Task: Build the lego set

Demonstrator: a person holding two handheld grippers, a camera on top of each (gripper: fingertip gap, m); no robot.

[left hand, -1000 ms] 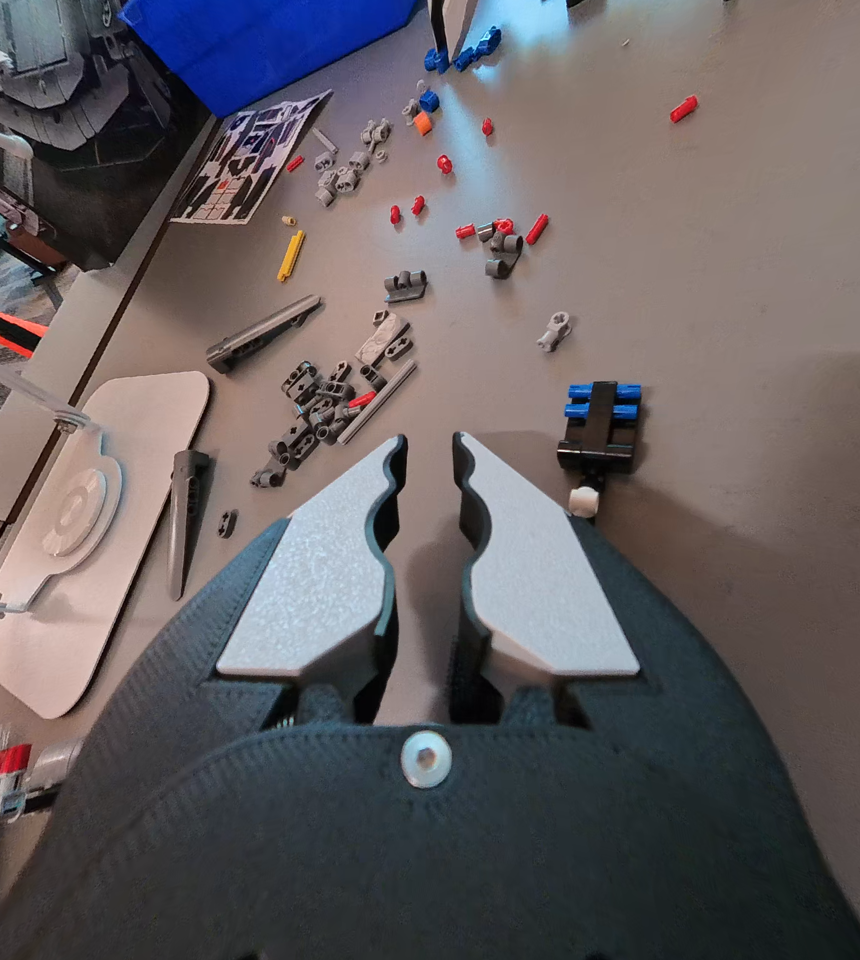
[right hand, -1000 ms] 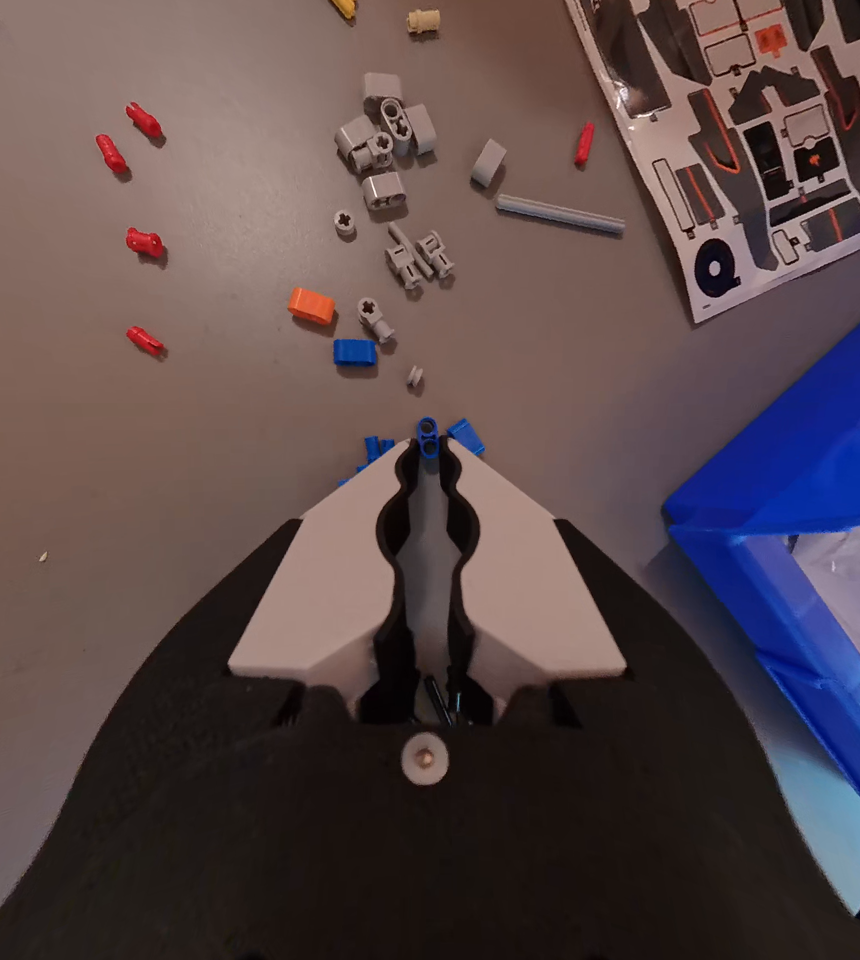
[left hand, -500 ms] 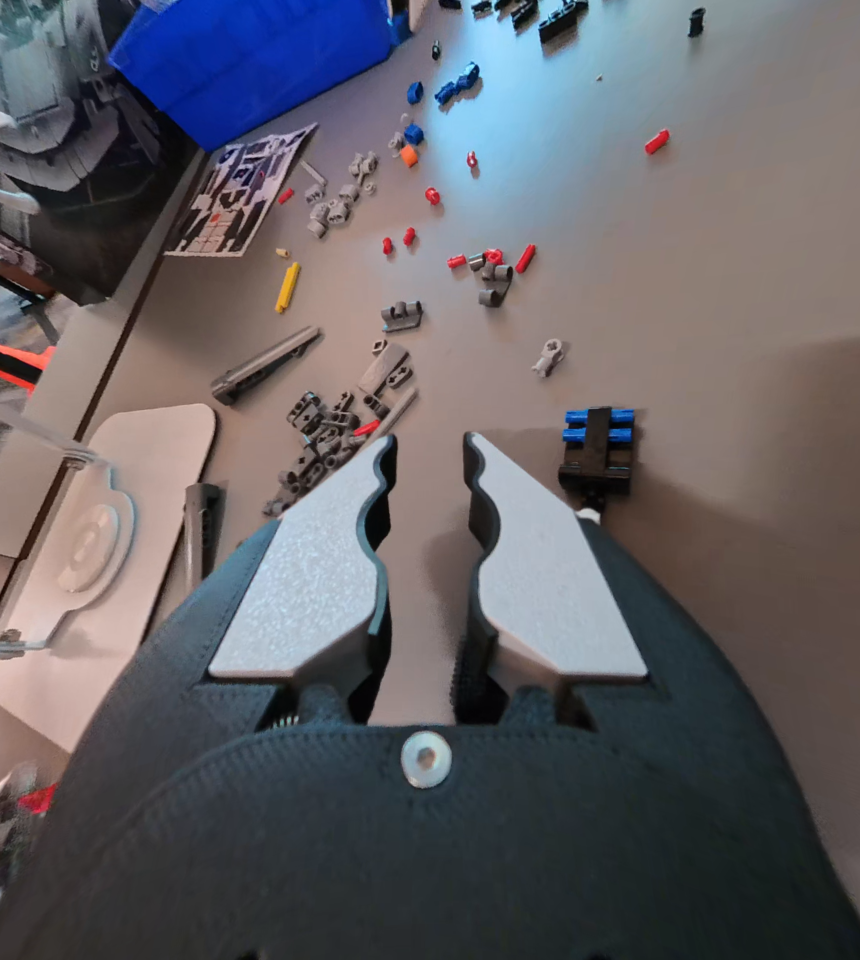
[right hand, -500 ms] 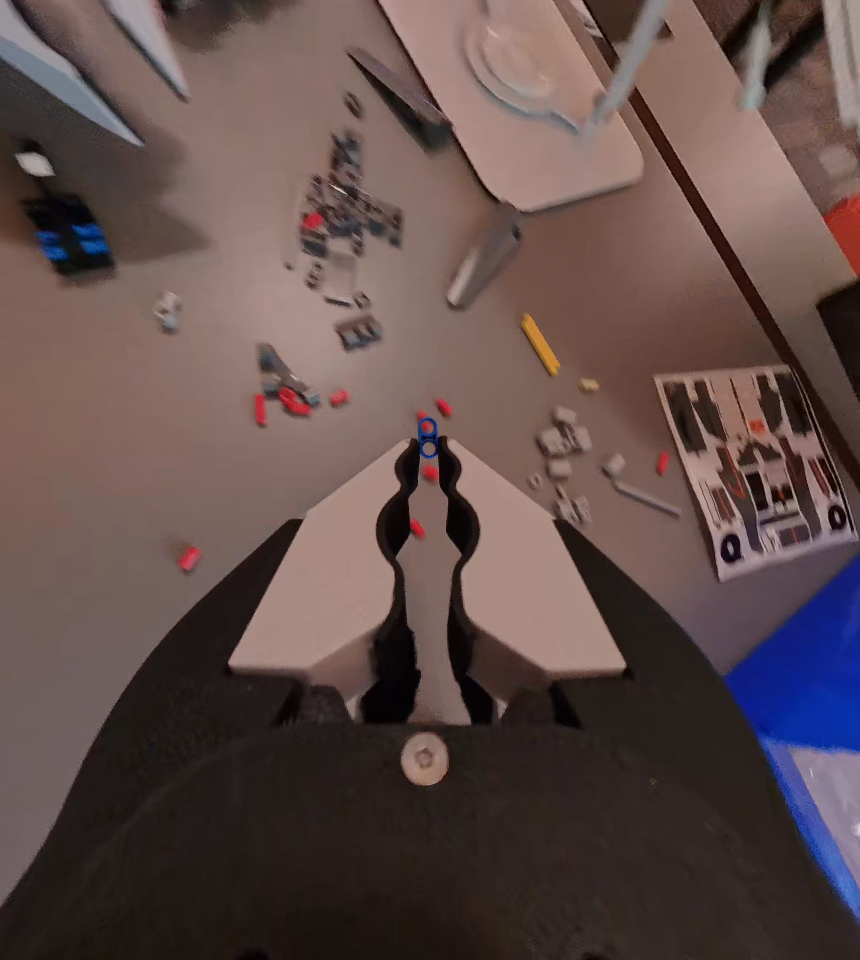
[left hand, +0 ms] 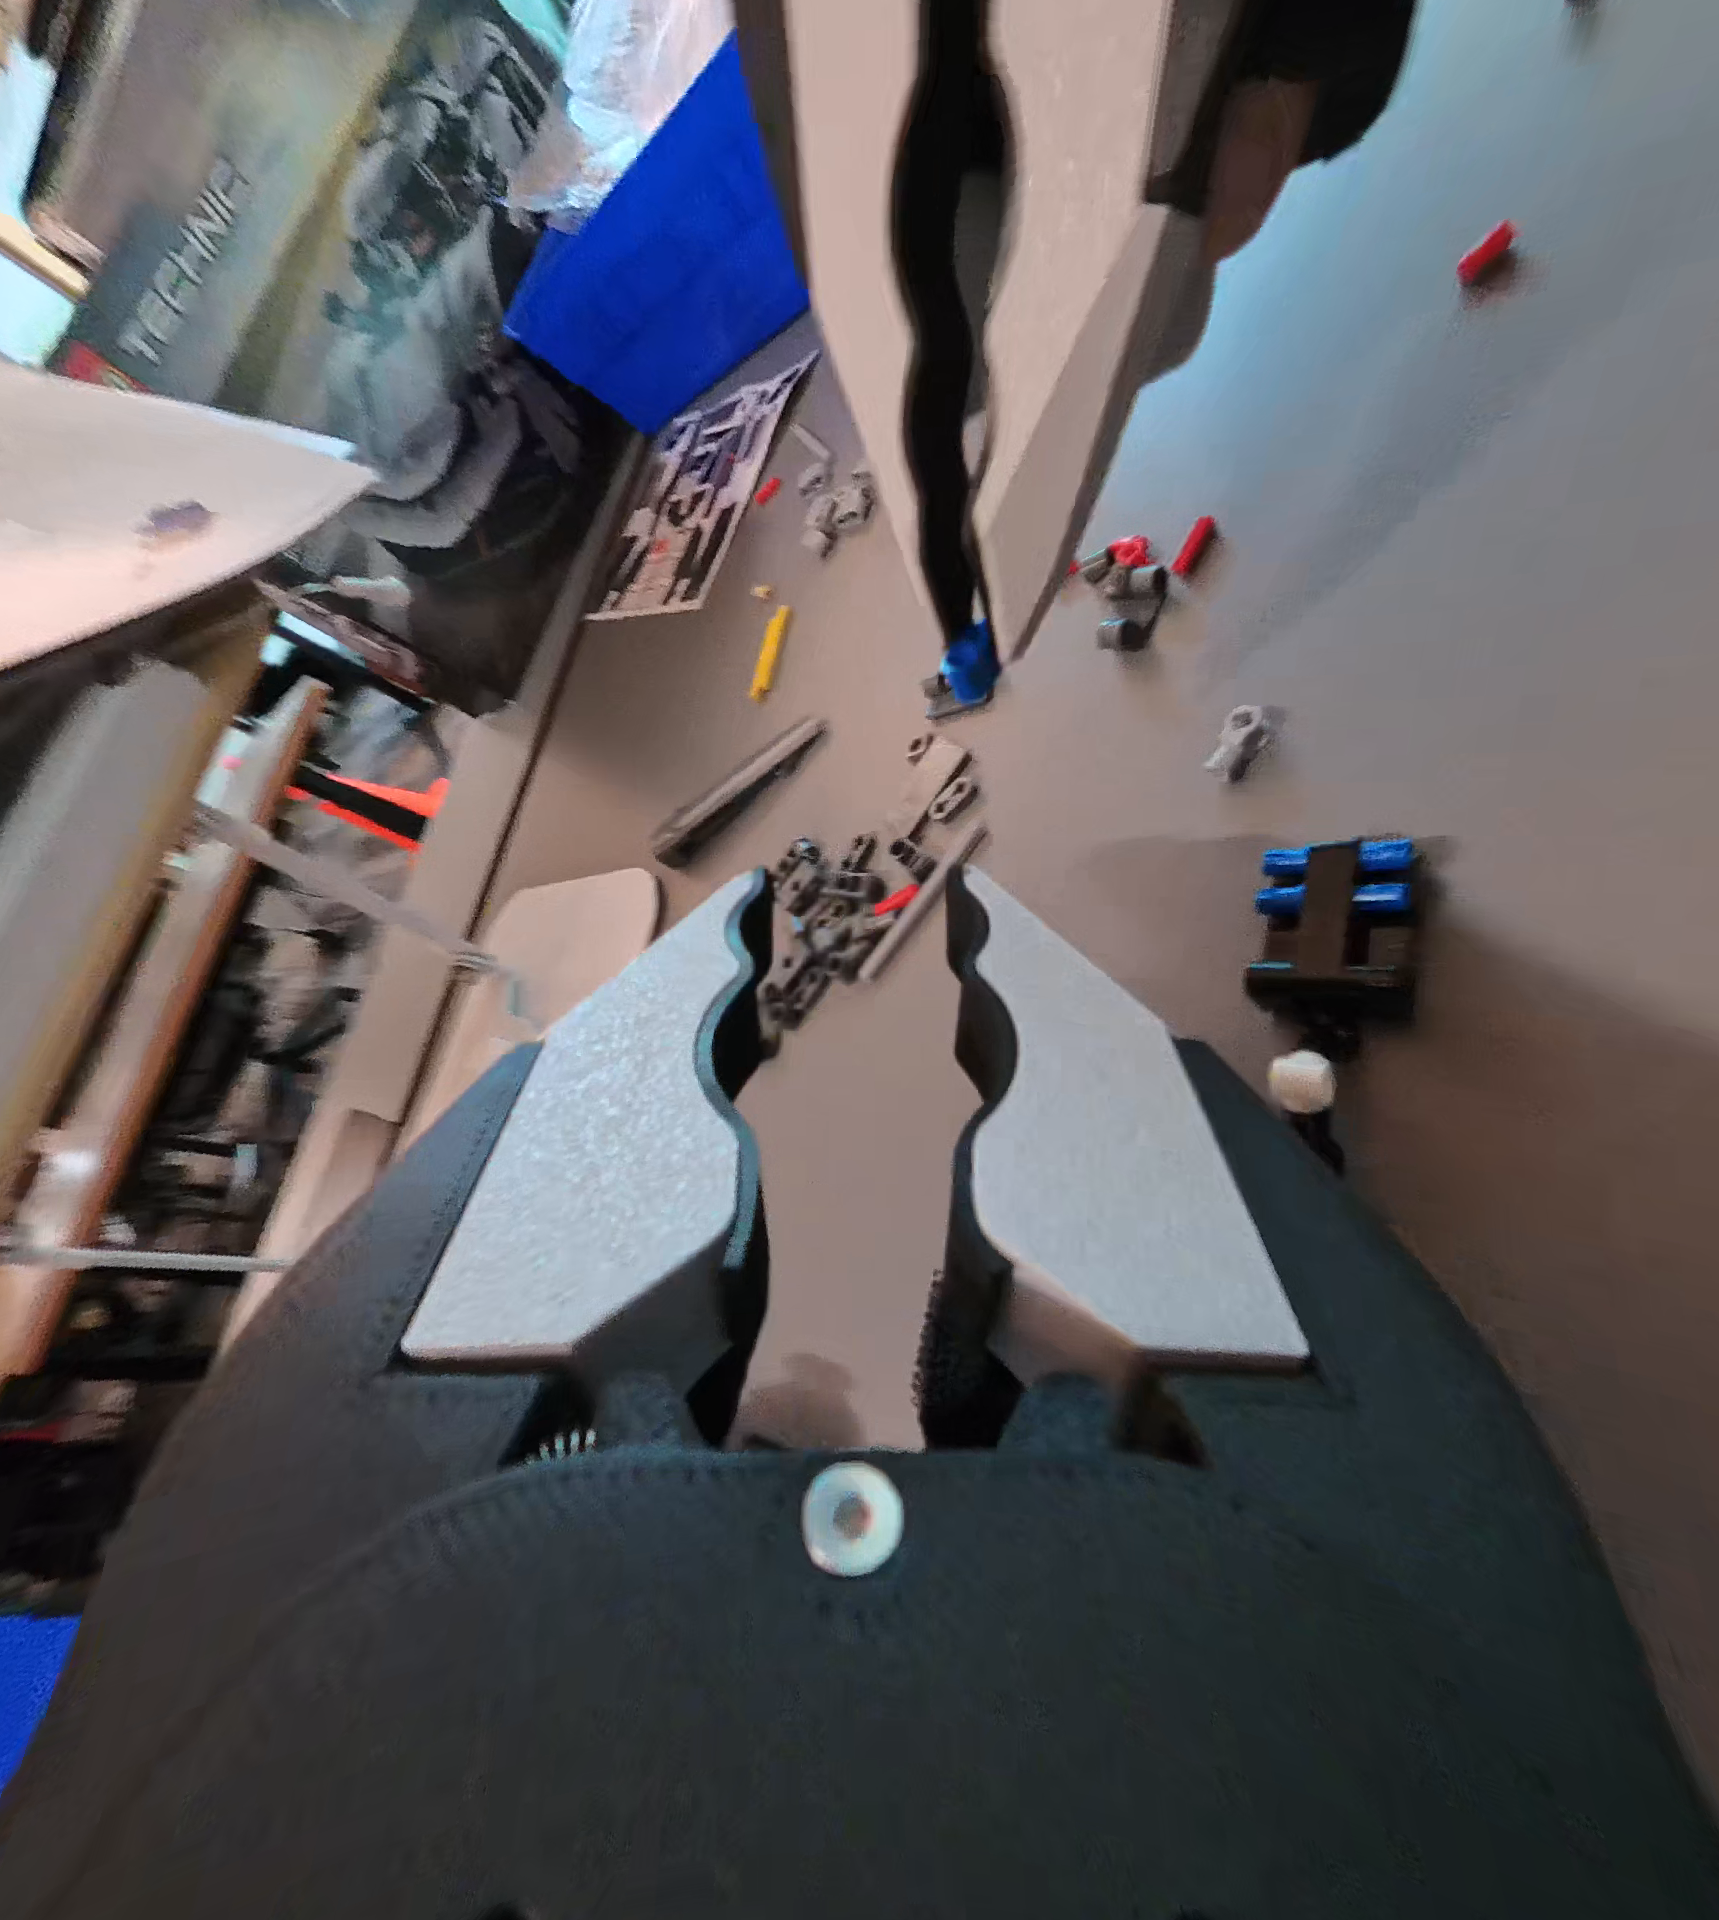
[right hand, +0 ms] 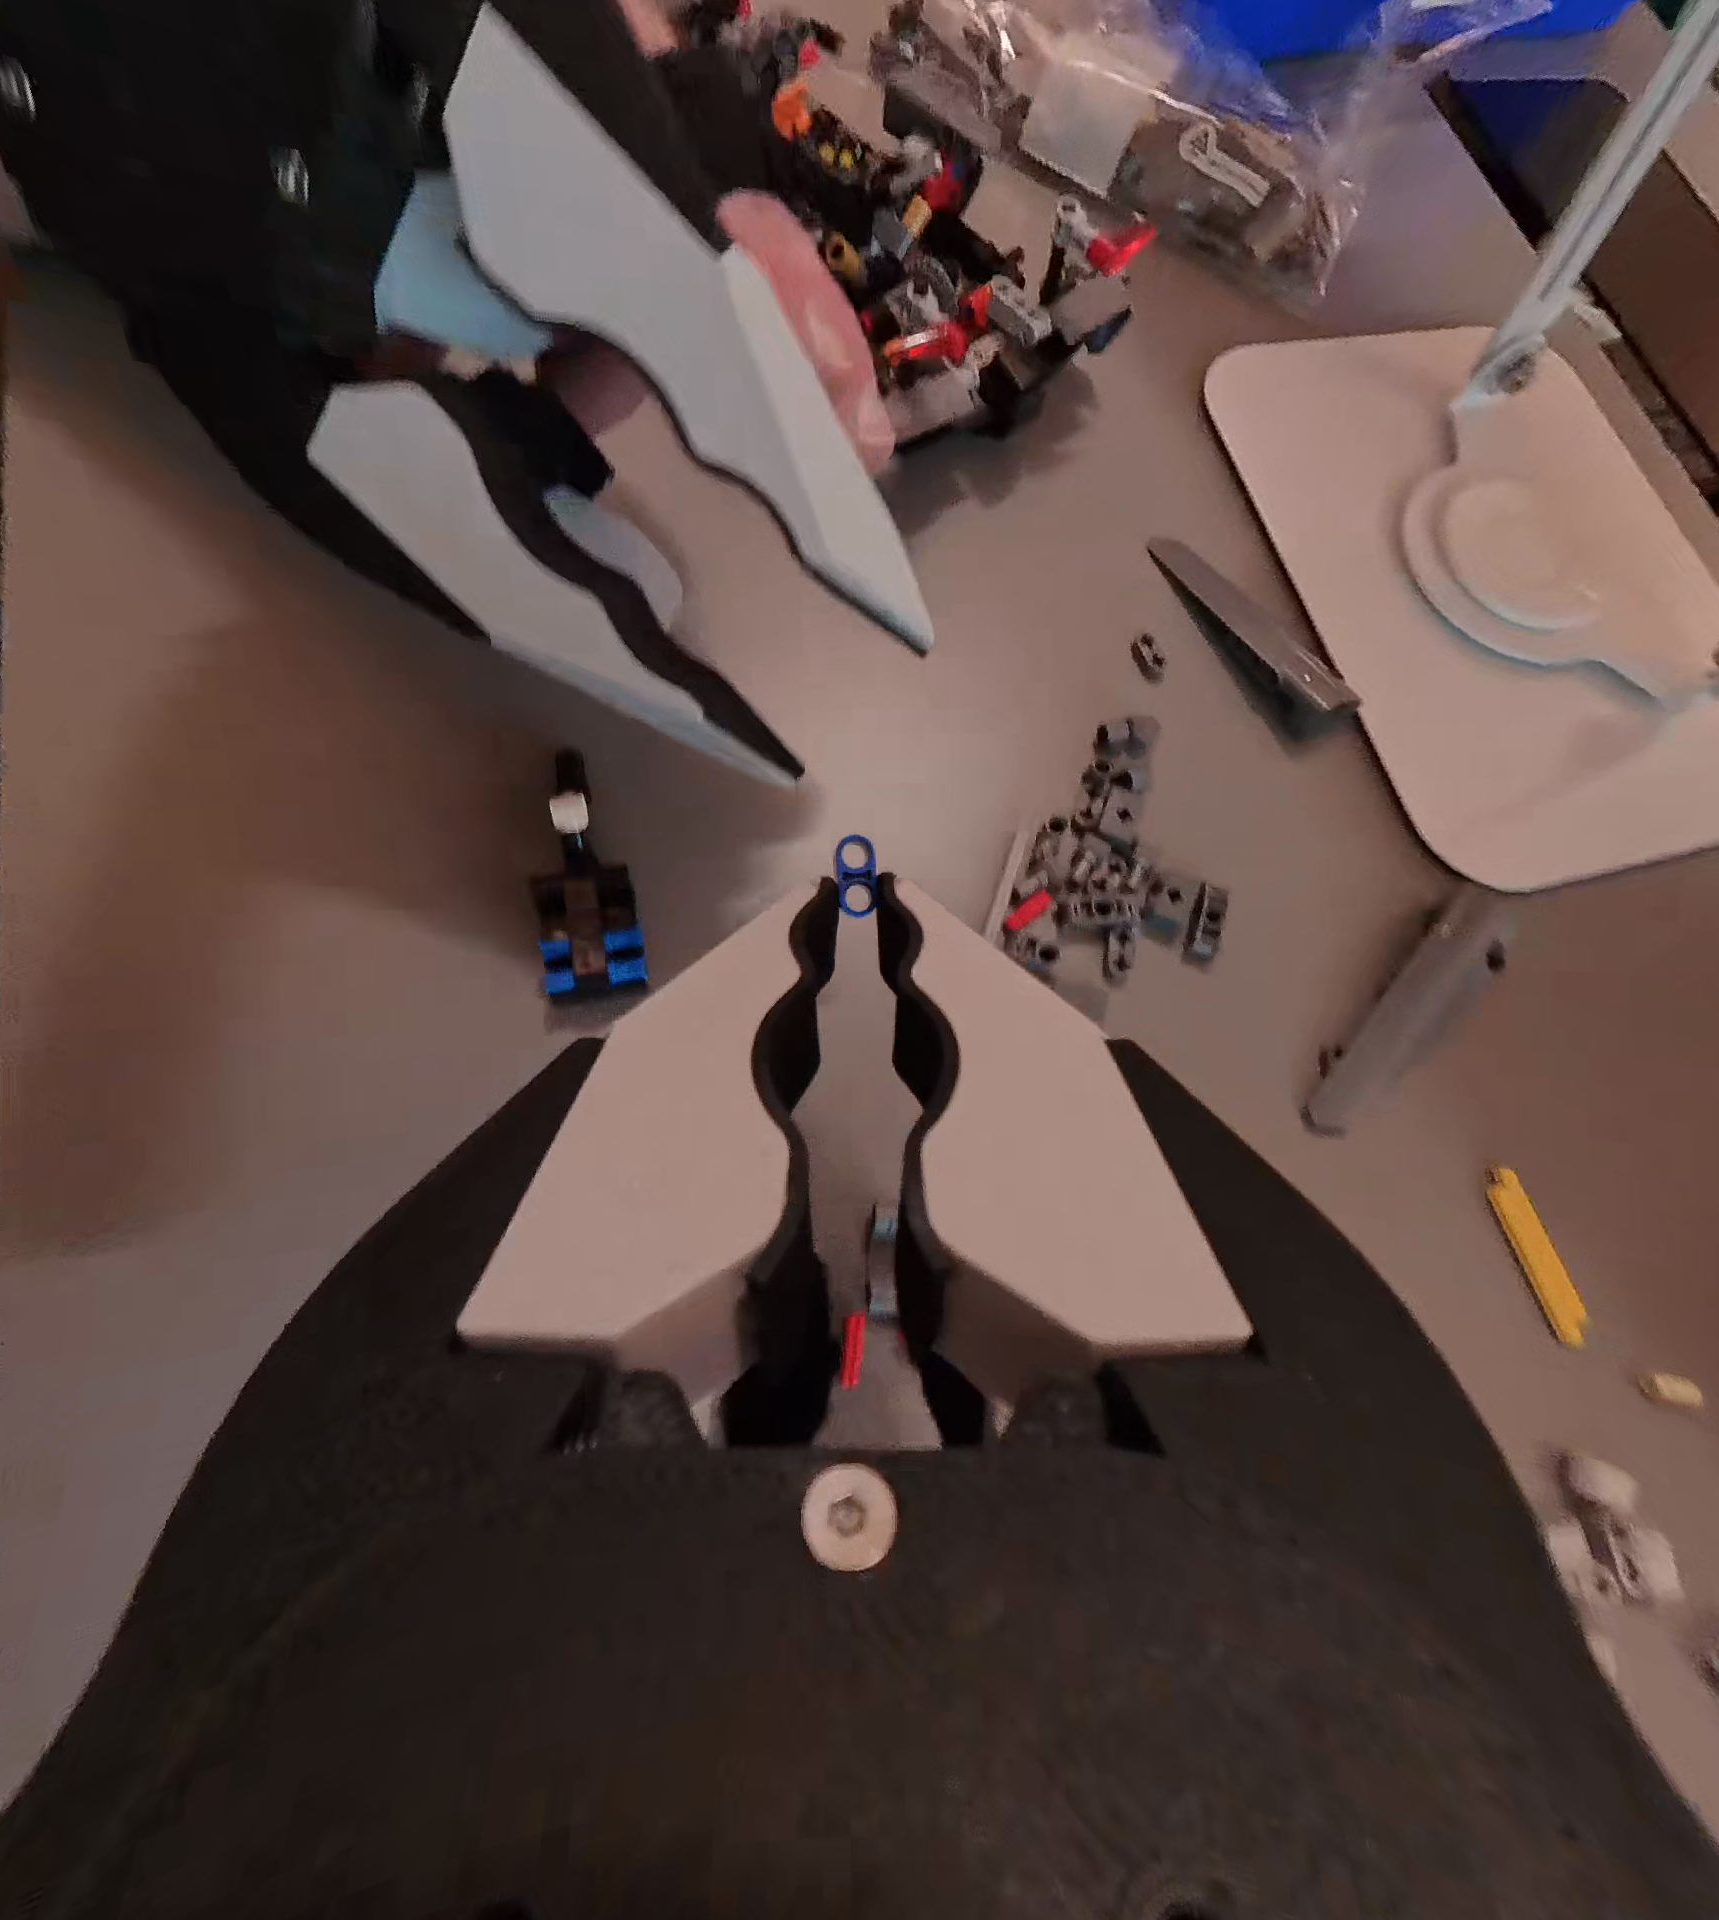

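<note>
Two hand-held grippers: my right hand-held gripper (right hand: 856,883) pinches a small blue two-hole link (right hand: 855,875) at its tips above the surface (right hand: 315,1039); my left hand-held gripper (left hand: 860,914) gapes wide, bare, above a pile of dark grey pieces (left hand: 824,925).

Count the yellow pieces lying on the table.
1 for sure: a long yellow bar on the bare table, right of the right gripper, near the sticker sheet. A small tan stub beside it is paler. Others may be hidden.
</note>
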